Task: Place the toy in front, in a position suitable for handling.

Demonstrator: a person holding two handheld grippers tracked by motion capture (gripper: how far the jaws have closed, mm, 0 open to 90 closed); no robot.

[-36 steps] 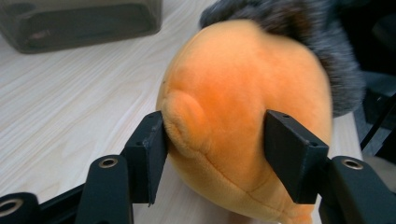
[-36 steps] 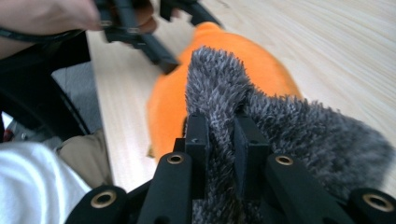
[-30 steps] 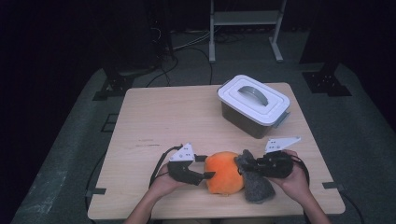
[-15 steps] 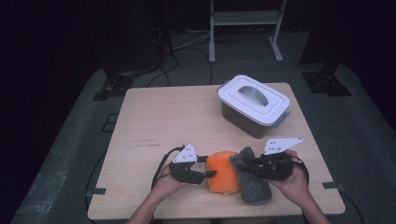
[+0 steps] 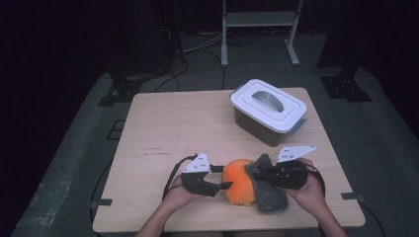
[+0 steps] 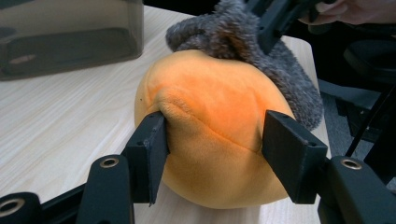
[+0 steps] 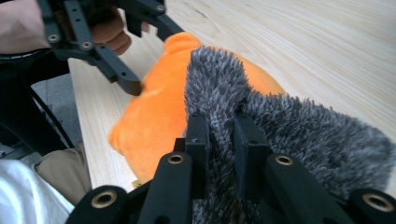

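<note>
Clearly, this is soft goods work at the near edge of the table [image 5: 163,128].
Left gripper [image 5: 223,184]: its jaws have just been closing, eased back a touch, and now pinch the orange plush body from both sides; in the left gripper view the pads [image 6: 152,154] dent the fabric.
Orange plush [image 5: 239,180]: rounded, stuffed, lying on the wood between the two grippers and touching the grey part on its right side. I judge it light and squashy, so it will give under the pads rather than slip; a seam or bulge, as now, seems the best hold.
Grey fuzzy part [image 5: 269,195]: long-pile fabric joined to or wrapped against the orange body; which of the two, I cannot tell. Probably limp, likely to stretch or pull away if tugged hard.
Right gripper [image 5: 257,174]: clamped tight on a fold of the grey pile, the fur bunched between the jaws in the right gripper view [image 7: 223,135].
Lidded bin [image 5: 269,111]: farther back on the right, lid on, well apart from the toy.
</note>
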